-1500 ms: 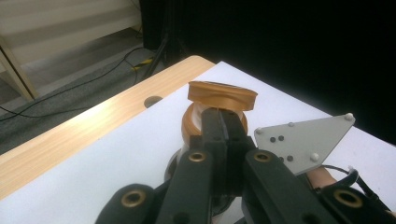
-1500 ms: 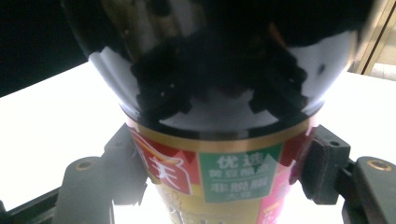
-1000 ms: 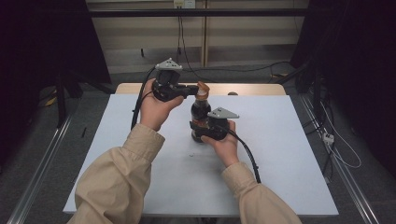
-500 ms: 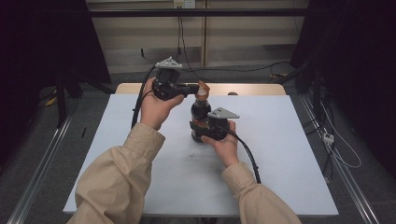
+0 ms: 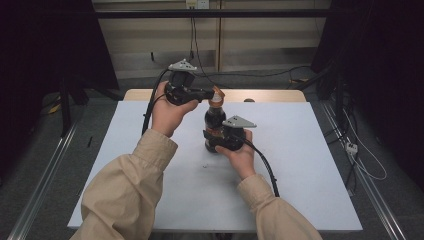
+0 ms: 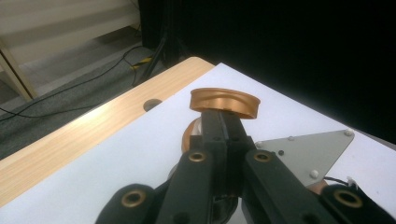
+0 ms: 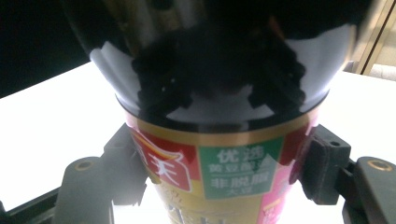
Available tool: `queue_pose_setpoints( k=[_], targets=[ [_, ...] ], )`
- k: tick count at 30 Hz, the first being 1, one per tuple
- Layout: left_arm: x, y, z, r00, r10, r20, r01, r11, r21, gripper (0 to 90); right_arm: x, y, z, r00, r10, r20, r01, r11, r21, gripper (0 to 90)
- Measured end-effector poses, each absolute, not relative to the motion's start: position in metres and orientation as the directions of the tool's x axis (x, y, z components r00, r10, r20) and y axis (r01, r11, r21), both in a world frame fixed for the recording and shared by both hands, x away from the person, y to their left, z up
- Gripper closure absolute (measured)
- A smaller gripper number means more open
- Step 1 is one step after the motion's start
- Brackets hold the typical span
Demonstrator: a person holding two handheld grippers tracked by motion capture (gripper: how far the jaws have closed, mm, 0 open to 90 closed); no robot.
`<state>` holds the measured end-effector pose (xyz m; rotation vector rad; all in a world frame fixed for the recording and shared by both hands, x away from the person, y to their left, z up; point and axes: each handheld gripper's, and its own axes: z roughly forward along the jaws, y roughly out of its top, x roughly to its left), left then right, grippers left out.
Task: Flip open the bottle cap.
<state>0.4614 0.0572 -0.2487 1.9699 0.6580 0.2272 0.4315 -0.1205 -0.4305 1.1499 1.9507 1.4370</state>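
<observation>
A dark bottle with a red, green and gold label stands upright on the white table top. My right gripper is shut on its lower body, one pad pressing each side. Its grey plate lies beside the bottle. My left gripper reaches in level from the left, shut on the rim of a copper-coloured cap. The cap hangs slightly tilted just over the bottle's neck. Whether it touches the neck I cannot tell.
A bare wooden strip with a round hole runs along the table's far edge. Cables lie on the grey floor behind. Metal rails flank the table on both sides.
</observation>
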Motion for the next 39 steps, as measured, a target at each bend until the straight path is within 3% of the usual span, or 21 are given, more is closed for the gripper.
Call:
queue_pose_setpoints(
  k=[39],
  targets=[
    [0.467,0.044,-0.242,0.839,0.531,-0.121,0.34,-0.338,0.877,90.0,0.431,-0.121,-0.431,-0.552,0.827,0.109,0.349,0.111,0.93,29.6]
  ],
)
